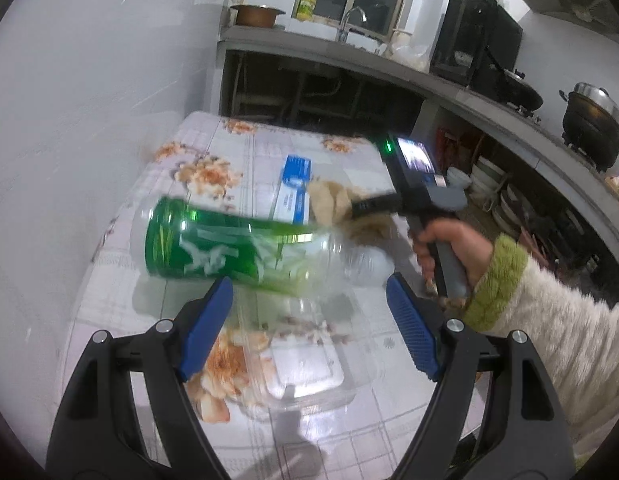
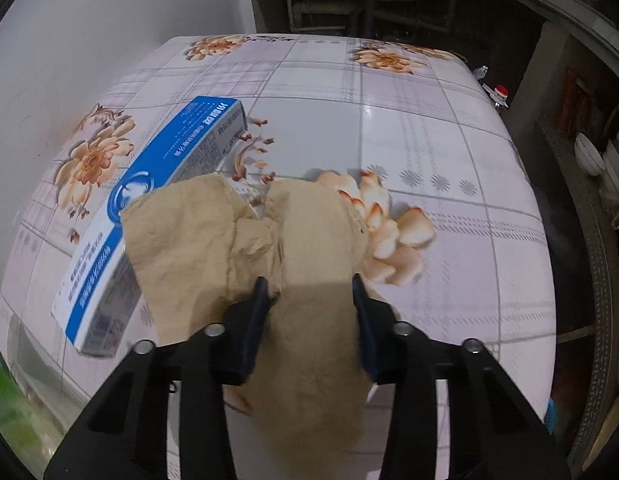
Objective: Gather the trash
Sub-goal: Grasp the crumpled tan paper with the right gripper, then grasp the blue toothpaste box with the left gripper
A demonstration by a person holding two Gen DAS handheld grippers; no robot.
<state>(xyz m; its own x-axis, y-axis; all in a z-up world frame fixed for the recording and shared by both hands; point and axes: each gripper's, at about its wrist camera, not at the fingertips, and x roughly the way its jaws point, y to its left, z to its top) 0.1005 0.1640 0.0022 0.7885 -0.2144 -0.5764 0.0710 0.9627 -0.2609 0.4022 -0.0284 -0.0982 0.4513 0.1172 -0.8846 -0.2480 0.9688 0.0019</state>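
Note:
A crumpled tan paper [image 2: 245, 236] lies on the flowered table [image 2: 429, 140], partly over a blue-and-white carton [image 2: 181, 140]. My right gripper [image 2: 309, 284] is shut on the paper's near part, one pad against each side. In the left wrist view the same right gripper [image 1: 355, 208] shows from the side with the tan paper [image 1: 329, 200] at its tip, in front of the carton [image 1: 293, 184]. A green-labelled plastic bottle [image 1: 213, 244] lies on its side, blurred, just beyond my left gripper [image 1: 309, 284]. The left jaws stand wide apart and grip nothing. A clear plastic tray [image 1: 309, 380] sits under them.
A white wall borders the table on the left. Behind stands a kitchen counter with a tap [image 1: 349, 20], a black appliance [image 1: 477, 40] and a big pot [image 1: 593, 120]. Shelves with bowls [image 2: 589, 156] sit right of the table. A hand in a cream sleeve [image 1: 549, 320] holds the right gripper.

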